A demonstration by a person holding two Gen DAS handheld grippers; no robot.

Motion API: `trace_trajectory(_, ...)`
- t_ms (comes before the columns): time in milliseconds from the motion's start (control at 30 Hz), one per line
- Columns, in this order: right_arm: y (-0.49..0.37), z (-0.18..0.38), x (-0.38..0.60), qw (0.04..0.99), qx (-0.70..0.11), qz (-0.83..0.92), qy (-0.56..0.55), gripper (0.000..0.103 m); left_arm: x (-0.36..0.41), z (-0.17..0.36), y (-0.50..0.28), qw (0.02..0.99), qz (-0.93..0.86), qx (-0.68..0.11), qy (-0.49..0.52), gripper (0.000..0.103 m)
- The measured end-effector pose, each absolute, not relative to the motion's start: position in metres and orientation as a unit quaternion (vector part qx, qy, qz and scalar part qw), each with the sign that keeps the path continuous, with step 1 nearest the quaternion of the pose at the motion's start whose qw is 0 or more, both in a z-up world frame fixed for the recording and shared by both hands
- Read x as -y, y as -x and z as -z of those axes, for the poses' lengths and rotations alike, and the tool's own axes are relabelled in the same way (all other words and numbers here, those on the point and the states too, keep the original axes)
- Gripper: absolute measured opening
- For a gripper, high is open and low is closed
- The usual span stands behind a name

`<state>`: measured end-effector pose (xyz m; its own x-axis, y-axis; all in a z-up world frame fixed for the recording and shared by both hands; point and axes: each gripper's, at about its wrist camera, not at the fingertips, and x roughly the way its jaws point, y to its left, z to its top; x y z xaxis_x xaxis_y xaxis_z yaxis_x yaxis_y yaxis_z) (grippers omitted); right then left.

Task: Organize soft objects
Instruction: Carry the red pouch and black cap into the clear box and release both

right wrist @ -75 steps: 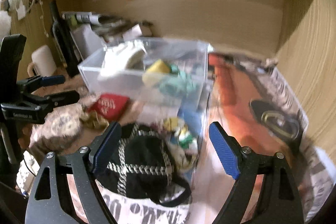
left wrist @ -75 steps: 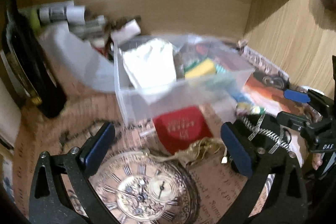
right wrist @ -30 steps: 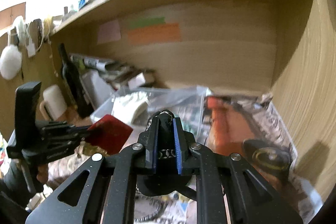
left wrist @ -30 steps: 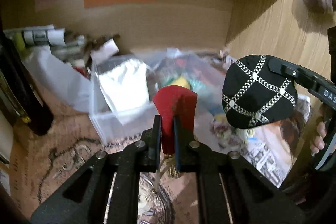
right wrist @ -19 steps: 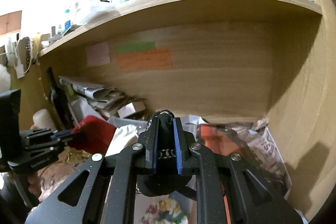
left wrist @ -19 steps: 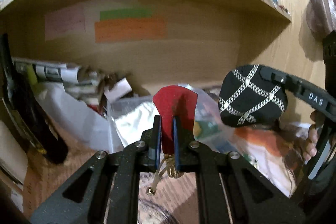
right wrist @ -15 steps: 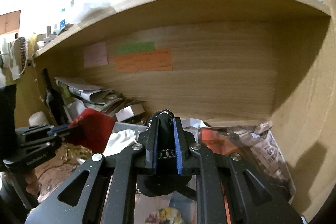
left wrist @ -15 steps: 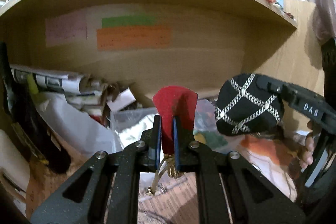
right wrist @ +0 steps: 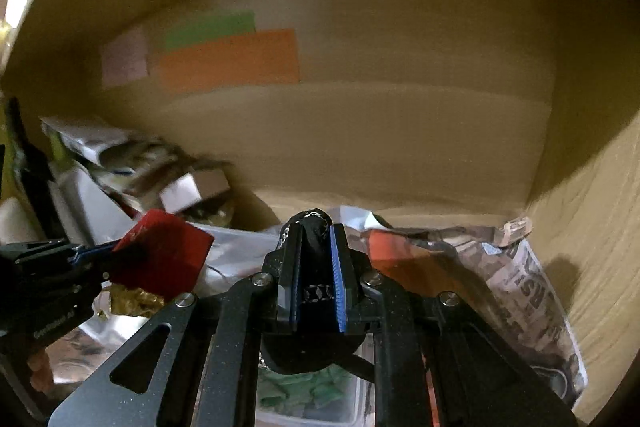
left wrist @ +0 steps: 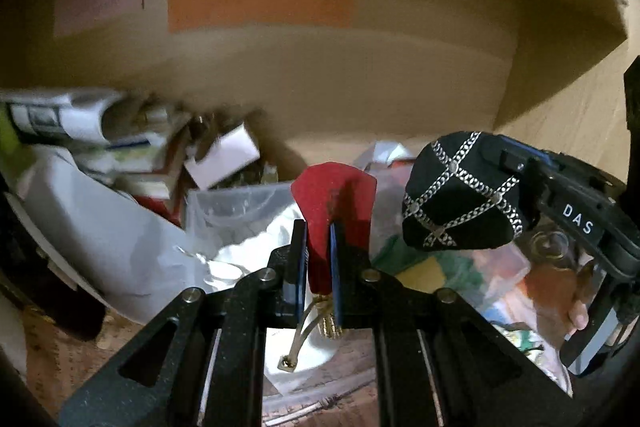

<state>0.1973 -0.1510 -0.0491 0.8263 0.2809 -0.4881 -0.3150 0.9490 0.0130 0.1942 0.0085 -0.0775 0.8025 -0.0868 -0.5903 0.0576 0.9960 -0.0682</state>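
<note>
My left gripper (left wrist: 319,247) is shut on a red fabric pouch (left wrist: 334,201) with gold tassels hanging below, held up over the clear plastic bin (left wrist: 224,205). My right gripper (right wrist: 316,259) is shut on a black cap with silver chain trim (right wrist: 310,227); in the left wrist view the cap (left wrist: 460,203) hangs over the right part of the bin. In the right wrist view the left gripper (right wrist: 90,253) holds the red pouch (right wrist: 164,255) at the left. The bin holds white cloth (left wrist: 244,263) and green and yellow items (left wrist: 436,267).
A wooden back wall (left wrist: 360,75) carries green, orange and pink paper notes. Papers, boxes and a white bag (left wrist: 100,227) are piled at the back left. Newspaper (right wrist: 528,287) covers the surface to the right, by the wooden side wall (right wrist: 600,227).
Both grippers have moved forward and lower toward the bin, still carrying the pouch and the cap. The upper shelf has left the view.
</note>
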Motion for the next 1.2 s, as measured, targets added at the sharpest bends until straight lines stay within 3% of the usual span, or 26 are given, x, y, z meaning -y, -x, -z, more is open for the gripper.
trace_trajectory(300, -0.218, 0.082, 0.136, 0.935, -0.311, -0.153, 0.078, 0.012, -0.011, 0.1, -0.21, 0.936, 0.042, -0.347, 0.025, 0.01)
trace_trajectory(500, -0.216, 0.087, 0.136, 0.925, -0.334, -0.157, 0.09, 0.016, -0.013, 0.103, -0.212, 0.931, 0.049, -0.361, 0.029, 0.018)
trace_trajectory(600, -0.216, 0.086, 0.135, 0.921, -0.341, -0.165, 0.087, 0.025, -0.015, 0.1, -0.209, 0.931, 0.05, -0.36, 0.031, 0.025)
trace_trajectory(767, -0.203, 0.078, 0.131, 0.922, -0.331, -0.174, 0.098, 0.049, -0.017, 0.089, -0.198, 0.937, 0.05, -0.343, 0.034, 0.046)
trace_trajectory(867, -0.193, 0.07, 0.131, 0.923, -0.322, -0.183, 0.1, 0.062, -0.018, 0.078, -0.187, 0.943, 0.05, -0.327, 0.034, 0.051)
trace_trajectory(1100, -0.157, 0.042, 0.144, 0.933, -0.283, -0.203, 0.096, 0.08, -0.019, 0.055, -0.159, 0.955, 0.046, -0.292, 0.034, 0.062)
trace_trajectory(1200, -0.143, 0.038, 0.153, 0.934, -0.275, -0.207, 0.093, 0.085, -0.02, 0.048, -0.145, 0.958, 0.046, -0.282, 0.037, 0.076)
